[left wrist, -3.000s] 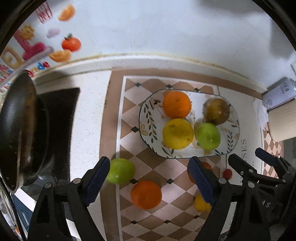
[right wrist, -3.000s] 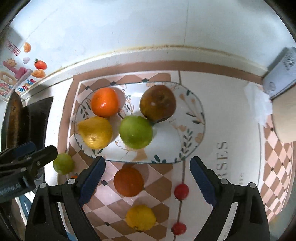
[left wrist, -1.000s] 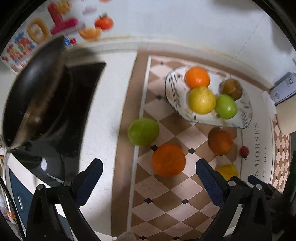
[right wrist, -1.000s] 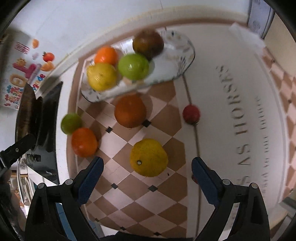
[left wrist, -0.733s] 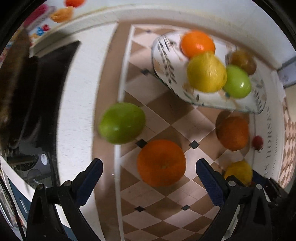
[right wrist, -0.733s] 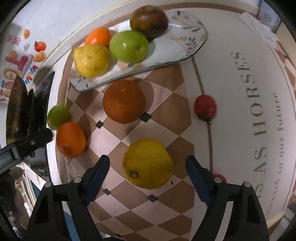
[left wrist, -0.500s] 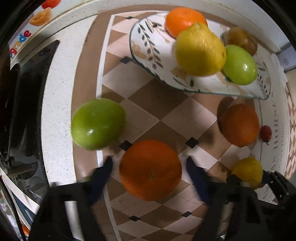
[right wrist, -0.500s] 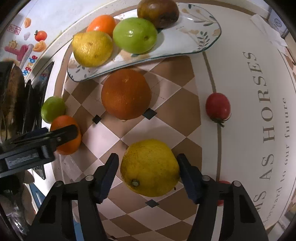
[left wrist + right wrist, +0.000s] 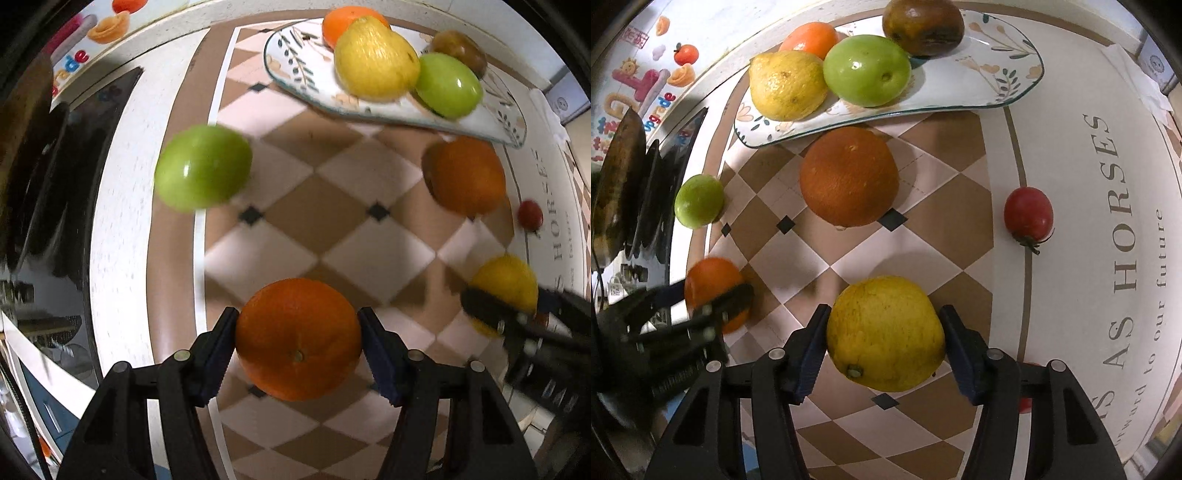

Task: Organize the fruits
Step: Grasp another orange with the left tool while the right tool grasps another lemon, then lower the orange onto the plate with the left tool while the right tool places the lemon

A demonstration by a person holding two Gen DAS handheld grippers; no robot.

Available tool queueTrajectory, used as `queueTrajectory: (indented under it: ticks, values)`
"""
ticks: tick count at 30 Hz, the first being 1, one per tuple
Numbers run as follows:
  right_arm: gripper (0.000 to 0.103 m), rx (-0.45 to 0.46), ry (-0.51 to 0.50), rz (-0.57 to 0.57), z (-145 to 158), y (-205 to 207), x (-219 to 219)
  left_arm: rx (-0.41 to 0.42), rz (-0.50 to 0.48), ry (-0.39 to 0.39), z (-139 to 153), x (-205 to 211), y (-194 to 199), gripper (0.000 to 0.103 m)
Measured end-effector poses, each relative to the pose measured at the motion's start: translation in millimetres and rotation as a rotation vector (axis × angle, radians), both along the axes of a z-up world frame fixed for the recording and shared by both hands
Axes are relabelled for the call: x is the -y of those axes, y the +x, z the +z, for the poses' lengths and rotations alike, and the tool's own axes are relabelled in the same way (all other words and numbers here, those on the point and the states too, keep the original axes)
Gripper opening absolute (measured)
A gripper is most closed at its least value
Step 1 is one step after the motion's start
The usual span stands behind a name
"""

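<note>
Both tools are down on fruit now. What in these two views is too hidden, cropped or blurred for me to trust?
- Second small red fruit: right wrist view, mostly behind the right tool's arm.
- Lemon in the right tool: left wrist view, blurred, partly covered by that tool.
- Orange on the plate: left wrist view, behind the plate's yellow lemon, near the frame edge.

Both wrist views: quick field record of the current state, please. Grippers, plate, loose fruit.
left gripper: pads on bright orange
right gripper: jaws closing on yellow citrus
plate: lemon, green apple, small orange, brown fruit
loose on mat: dark orange, small green apple, red tomato
</note>
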State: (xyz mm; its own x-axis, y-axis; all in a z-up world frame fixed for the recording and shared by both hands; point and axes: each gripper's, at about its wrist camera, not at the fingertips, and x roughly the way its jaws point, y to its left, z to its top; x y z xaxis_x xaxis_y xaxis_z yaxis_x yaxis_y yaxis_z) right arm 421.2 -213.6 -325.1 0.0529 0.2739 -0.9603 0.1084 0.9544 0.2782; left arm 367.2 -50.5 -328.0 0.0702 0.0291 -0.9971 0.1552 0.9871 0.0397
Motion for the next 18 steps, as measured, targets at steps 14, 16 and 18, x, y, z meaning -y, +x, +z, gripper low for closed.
queueTrajectory:
  ticks: [14, 16, 18]
  values:
    - [0.062, -0.035, -0.030, 0.104, 4.9, -28.6, -13.1, 0.036, 0.005, 0.005, -0.2, -4.2, -11.8, 0.063]
    - [0.062, -0.042, -0.021, 0.095, 4.7, -30.7, -11.8, 0.039, 0.004, 0.010, -0.1, -3.9, -12.1, 0.063]
    - [0.062, -0.056, -0.002, 0.078, 2.6, -30.9, -9.6, 0.038, 0.002, 0.015, 3.4, -1.7, -9.5, 0.063]
